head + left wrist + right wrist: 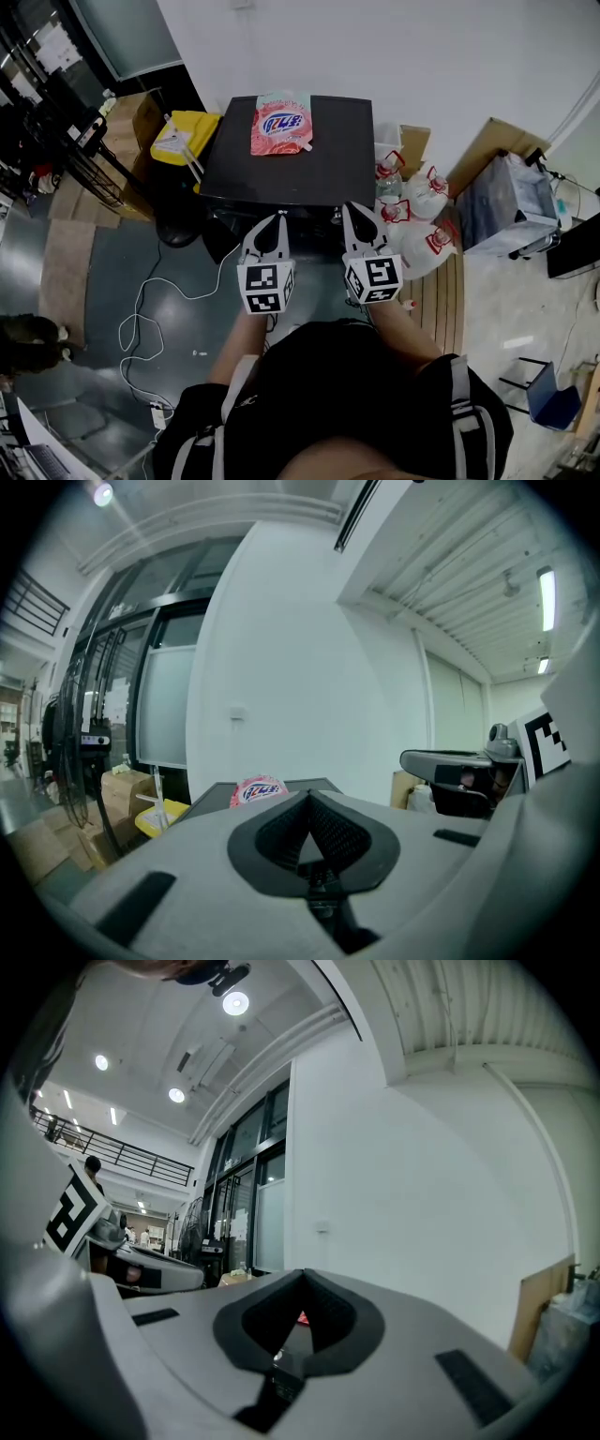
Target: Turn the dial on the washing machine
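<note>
Wall: white, running behind everything at the top of the head view.
Floor: dark grey and glossy on the left, with wooden slats on the right.
Washing machine: straight ahead of the person, back to the wall, its flat dark top facing the head camera. Its front face is in shadow just beyond the two claws.
Dial: on that shadowed front, too dark to make out in any view.
Person: dark top, both forearms reaching forward towards the machine.
Wrapped crate: right of the machine, well apart from it, beside a leaning sheet of cardboard.
Water jugs: clear, red-capped, bunched just beside the machine's right side.
Yellow bin: just beside the machine's left rear corner.
Left claw: closed, pads meeting at the tip, nothing between them. It is held near the machine's front edge.
Right claw: closed and empty as well, side by side with the left one, tip close to the machine's front.
Soap pouch: pink and white, lying flat on the machine's top near the back edge.
Cable: white, looping across the floor on the left.
</note>
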Tool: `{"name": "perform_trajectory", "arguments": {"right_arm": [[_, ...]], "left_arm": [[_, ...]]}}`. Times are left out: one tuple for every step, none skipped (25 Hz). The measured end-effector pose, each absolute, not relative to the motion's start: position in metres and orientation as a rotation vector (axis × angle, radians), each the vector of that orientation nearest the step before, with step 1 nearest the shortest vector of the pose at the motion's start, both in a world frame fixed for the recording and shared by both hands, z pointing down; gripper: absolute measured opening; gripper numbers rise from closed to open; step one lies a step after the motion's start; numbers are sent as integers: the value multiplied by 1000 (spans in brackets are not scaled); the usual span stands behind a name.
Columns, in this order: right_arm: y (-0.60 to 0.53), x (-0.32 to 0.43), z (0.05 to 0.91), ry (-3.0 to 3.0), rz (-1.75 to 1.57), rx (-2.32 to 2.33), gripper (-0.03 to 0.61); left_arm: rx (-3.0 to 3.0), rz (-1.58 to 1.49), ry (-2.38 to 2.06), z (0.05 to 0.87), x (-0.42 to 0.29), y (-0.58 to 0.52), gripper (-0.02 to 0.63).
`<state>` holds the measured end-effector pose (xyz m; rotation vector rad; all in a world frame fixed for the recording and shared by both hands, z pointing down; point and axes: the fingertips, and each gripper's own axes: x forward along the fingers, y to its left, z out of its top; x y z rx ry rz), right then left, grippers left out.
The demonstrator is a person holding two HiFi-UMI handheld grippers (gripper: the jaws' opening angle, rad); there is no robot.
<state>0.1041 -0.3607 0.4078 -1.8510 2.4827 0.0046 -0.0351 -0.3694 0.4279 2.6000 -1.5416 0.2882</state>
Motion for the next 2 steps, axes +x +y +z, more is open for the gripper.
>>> {"name": "perform_trajectory", "arguments": {"right_arm": [[-361,104,407,2482,3,-1849,9],[-362,103,407,2481,1,-1847,9]], "left_arm": [[2602,287,-1542,427,-35,-370,-5],[2604,286,-1542,427,-36,-370,-5]]}}
